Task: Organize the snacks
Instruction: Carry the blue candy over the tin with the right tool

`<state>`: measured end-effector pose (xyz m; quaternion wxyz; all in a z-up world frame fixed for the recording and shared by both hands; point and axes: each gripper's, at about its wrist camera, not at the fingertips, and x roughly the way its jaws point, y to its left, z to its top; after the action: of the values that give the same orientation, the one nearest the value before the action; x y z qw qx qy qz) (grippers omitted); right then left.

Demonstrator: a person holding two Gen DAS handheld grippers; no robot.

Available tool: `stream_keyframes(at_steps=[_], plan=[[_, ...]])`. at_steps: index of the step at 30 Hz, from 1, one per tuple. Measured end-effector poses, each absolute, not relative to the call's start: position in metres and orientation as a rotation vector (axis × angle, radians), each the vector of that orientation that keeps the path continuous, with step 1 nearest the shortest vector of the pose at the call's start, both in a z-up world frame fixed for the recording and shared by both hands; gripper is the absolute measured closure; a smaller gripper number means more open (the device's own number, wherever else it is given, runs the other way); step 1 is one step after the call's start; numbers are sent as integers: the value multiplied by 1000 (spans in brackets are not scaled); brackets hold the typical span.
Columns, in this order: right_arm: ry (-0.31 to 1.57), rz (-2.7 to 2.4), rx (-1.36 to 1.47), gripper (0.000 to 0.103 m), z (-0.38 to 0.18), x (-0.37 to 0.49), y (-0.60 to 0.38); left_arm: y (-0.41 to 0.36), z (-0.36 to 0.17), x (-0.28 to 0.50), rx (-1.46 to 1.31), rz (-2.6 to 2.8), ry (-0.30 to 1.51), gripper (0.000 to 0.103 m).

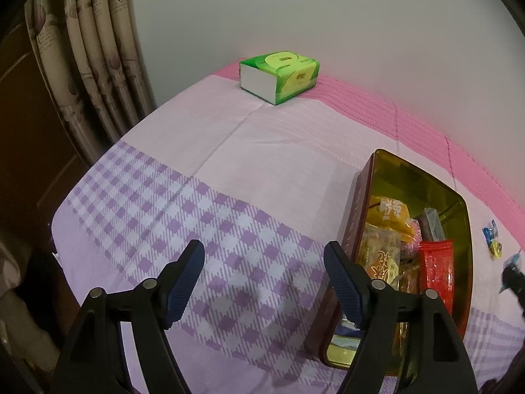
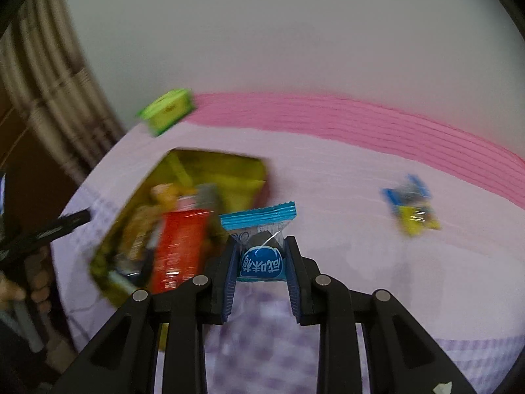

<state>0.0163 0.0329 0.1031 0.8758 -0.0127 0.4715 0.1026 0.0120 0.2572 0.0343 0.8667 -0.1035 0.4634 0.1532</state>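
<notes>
A gold-lined tin box with brown sides holds several snack packets, among them a red one and yellow ones. It also shows in the right wrist view, blurred. My right gripper is shut on a blue-and-clear candy wrapper, held above the cloth just right of the tin. My left gripper is open and empty above the purple checked cloth, left of the tin. Two small candies, blue and yellow, lie right of the tin; they also show in the right wrist view.
A green tissue pack sits at the table's far edge by the wall. The tablecloth is pink and purple checked. Curtains hang at the left, beyond the table's left edge.
</notes>
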Motion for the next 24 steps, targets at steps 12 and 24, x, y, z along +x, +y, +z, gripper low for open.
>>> stream_keyframes(at_steps=[12,24], plan=[[1065,404,-133,78,77,1,119,265,34,10,-238,356,996,27],[1107,413,-159,77,58,-5,130,263,31,11,-215,362,1009,27]])
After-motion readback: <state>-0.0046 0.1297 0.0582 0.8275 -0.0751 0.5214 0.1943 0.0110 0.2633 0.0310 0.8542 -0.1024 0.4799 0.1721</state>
